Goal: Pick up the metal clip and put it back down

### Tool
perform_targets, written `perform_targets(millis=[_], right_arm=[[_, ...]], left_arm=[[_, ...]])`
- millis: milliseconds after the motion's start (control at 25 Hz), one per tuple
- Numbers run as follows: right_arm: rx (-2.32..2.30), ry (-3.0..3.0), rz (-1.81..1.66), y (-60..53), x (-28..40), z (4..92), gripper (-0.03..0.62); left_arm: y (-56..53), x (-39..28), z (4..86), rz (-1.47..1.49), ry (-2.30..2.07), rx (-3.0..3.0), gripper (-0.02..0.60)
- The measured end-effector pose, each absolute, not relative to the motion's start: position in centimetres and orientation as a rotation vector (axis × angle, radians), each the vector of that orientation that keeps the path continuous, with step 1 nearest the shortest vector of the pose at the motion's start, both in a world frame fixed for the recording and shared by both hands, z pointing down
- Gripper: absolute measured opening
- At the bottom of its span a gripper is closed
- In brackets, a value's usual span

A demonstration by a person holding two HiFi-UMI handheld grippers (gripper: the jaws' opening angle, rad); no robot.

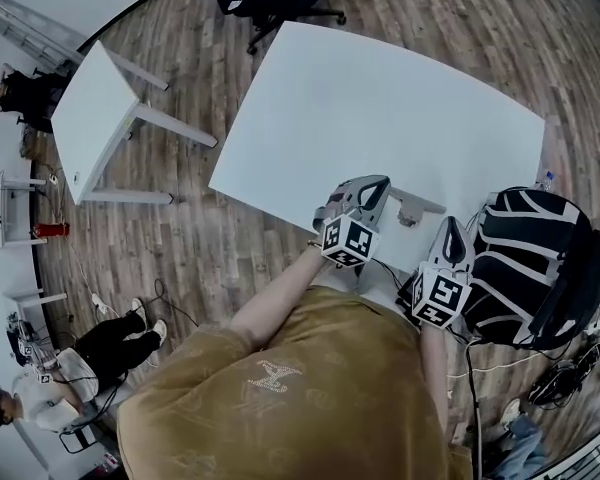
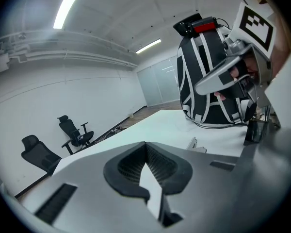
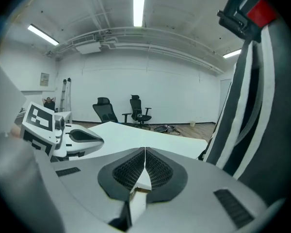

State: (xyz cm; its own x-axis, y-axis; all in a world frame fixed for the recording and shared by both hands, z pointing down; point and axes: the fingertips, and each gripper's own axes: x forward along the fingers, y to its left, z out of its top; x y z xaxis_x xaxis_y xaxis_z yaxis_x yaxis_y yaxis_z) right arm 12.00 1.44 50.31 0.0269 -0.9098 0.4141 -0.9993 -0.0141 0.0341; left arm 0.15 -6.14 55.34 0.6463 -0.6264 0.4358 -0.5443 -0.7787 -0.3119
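So, metal clip (image 1: 414, 208): lying on the white table (image 1: 380, 98)
left gripper (image 1: 378, 186): jaws closed, empty, poised beside it, likely for the grab
right gripper (image 1: 452, 230): jaws together, empty, parked aside

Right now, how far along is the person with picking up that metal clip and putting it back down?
Nothing shows as done: the metal clip lies on the white table, close beside the left gripper. In hand: nothing; that gripper and the right gripper are both shut and empty. Left, as it looks: opening, grasping, lifting, setting down.
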Motion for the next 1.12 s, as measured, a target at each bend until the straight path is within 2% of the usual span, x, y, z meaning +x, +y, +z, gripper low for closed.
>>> perform_targets(millis=[280,1000,1120], right_arm=[[1.887,-1.921,0.471,1.0,11.7,54.9,0.009],[1.816,-1.906,0.547,1.0,12.0,58.4,0.009],[1.806,-1.907,0.557,1.0,12.0,58.7,0.009]], left_arm=[[-5.2,1.5,57.7,-0.893,0.843,-2.681,0.006],[-3.9,3.4,64.7,-1.183,0.459,-2.492,0.008],[-3.5,3.5,65.6,-1.212,0.382,-2.435,0.042]])
